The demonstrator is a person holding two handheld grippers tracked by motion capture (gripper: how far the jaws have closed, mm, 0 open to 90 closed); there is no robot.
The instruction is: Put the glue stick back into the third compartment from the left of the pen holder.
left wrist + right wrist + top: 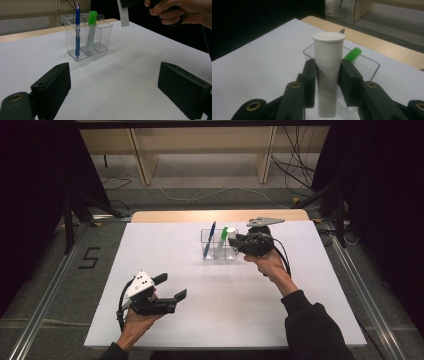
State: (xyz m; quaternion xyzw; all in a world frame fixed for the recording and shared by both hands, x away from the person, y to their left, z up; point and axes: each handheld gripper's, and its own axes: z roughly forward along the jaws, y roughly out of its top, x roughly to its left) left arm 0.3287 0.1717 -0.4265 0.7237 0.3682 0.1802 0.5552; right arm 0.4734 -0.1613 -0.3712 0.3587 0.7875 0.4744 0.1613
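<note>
Tongs (171, 287) on the left rest wide open and empty, well short of the clear organizer (218, 245) on the bench (165, 245). Right tongs (327, 75) are clamped on a white tube (328, 62), held upright just above the organizer's right-hand compartment, beside the green marker (91, 30) and blue pen (77, 32). Tilting the tube could catch the organizer's wall and tip it over.

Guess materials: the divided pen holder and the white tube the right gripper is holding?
Pen holder: clear hard plastic, likely acrylic; you see the blue pen and green marker through its glossy walls. White tube, clamped in the right gripper: opaque matte plastic by the look, with a flared cap and a seam below it; coated card can't be ruled out.
</note>
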